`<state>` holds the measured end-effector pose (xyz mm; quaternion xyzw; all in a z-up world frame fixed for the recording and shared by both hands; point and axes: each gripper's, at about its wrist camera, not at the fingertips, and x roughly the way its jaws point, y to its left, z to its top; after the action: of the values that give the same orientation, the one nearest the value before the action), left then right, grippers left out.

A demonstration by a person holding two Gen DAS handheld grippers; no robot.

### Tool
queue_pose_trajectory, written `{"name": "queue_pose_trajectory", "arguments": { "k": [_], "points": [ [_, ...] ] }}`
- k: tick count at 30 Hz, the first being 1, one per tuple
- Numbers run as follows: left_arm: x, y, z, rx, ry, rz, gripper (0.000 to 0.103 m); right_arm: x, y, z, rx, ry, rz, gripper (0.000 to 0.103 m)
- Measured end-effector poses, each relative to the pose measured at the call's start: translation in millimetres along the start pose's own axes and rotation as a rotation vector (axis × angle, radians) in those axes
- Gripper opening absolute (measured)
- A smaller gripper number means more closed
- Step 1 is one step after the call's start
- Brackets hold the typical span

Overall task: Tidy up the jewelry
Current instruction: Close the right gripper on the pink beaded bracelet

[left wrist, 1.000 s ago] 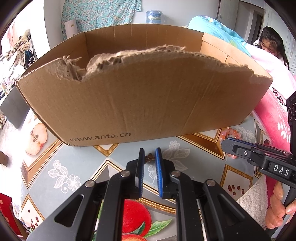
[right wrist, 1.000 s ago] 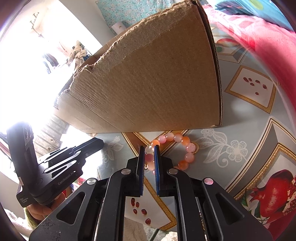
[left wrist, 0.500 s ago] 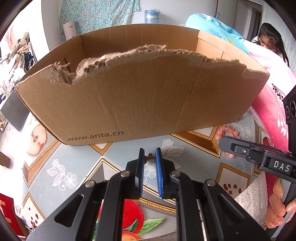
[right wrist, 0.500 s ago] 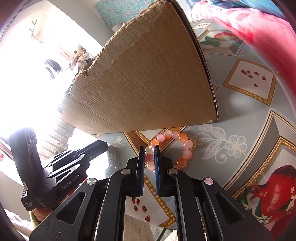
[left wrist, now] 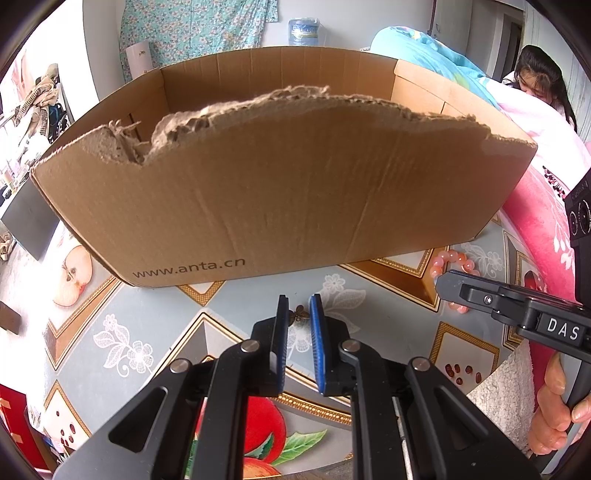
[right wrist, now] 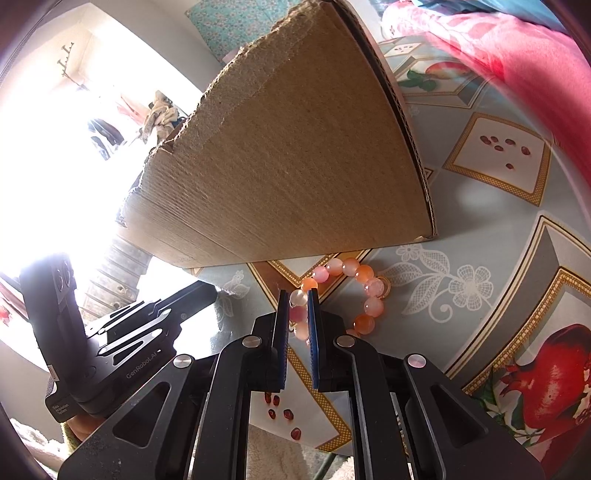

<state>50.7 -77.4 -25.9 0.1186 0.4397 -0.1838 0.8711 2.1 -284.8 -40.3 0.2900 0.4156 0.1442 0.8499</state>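
Beside the cardboard box [right wrist: 295,155], the right tongs [right wrist: 298,306] grip the bead bracelet [right wrist: 365,291]; the left tongs [left wrist: 299,314] pinch a small brown trinket [left wrist: 298,314].

A pale wall [left wrist: 240,26] is seen at the back, hung with a turquoise floral cloth [left wrist: 195,33]. The desk is covered by a grey-blue fruit-patterned oilcloth [left wrist: 147,317]. Pink and turquoise bedding [left wrist: 543,192] is piled at the right. Strong window glare [right wrist: 48,166] washes out the left side.
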Motion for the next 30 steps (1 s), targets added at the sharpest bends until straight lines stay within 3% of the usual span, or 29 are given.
{"name": "queue_pose_trajectory", "arguments": {
  "k": [30],
  "points": [
    [0.9,1.4,-1.8,-0.005,-0.001,-0.003,0.011,1.4,1.4,0.5,-0.002,0.001,0.000,0.008]
  ]
}}
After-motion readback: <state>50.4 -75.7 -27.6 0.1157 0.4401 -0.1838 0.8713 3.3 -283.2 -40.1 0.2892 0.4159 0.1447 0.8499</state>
